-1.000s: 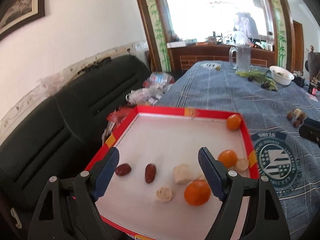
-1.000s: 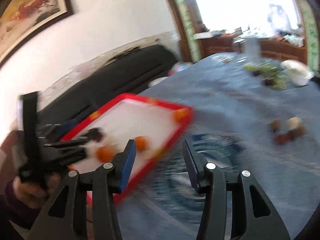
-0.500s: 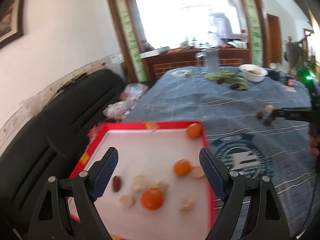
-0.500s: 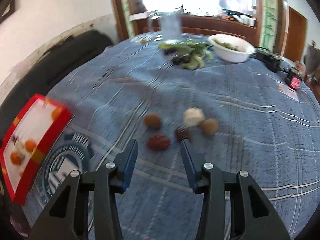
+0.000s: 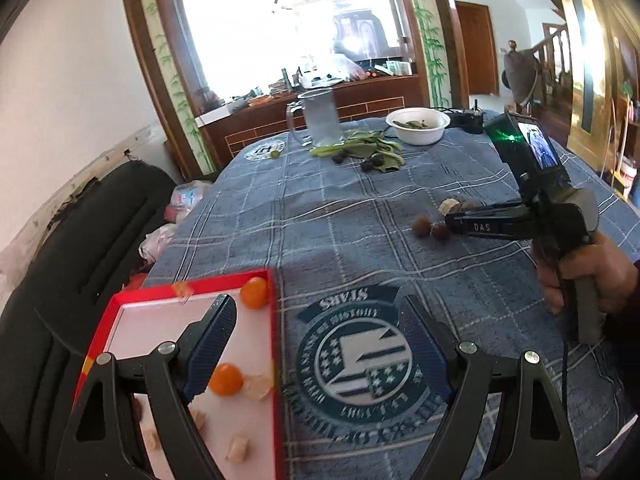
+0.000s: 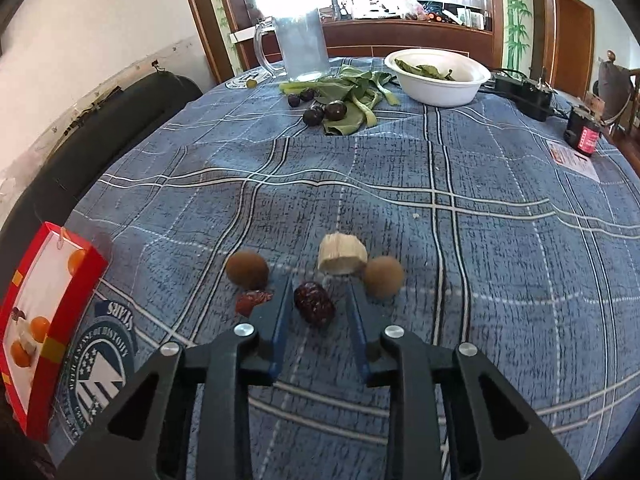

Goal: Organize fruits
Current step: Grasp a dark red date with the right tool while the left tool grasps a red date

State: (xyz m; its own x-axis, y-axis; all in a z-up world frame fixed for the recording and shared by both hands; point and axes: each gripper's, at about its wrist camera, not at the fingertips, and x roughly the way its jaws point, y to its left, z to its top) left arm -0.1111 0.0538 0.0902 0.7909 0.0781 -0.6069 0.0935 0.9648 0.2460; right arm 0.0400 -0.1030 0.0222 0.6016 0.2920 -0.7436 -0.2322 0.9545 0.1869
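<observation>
My right gripper [image 6: 318,294] is open, its fingers on either side of a dark red date [image 6: 314,309] lying on the blue plaid cloth. Around it lie a brown round fruit [image 6: 247,269], a torn red date piece [image 6: 253,302], a pale chunk [image 6: 342,259] and another brown fruit [image 6: 383,277]. The red-rimmed white tray [image 6: 94,268] sits at the table's left edge with oranges [image 5: 254,292] and pale pieces inside. My left gripper [image 5: 316,344] is open and empty, over the tray's right edge [image 5: 276,344]. The right gripper shows in the left wrist view [image 5: 452,220].
At the far side stand a glass jug [image 6: 300,46], green leaves with dark plums [image 6: 336,110] and a white bowl [image 6: 438,76]. A black device [image 6: 520,92] and a red-labelled battery [image 6: 582,134] lie at the right. A black sofa [image 5: 80,248] borders the table's left.
My right gripper swung away from the tray and came down around the dark red date. My left gripper turned right, so the tray slid to the lower left of its view.
</observation>
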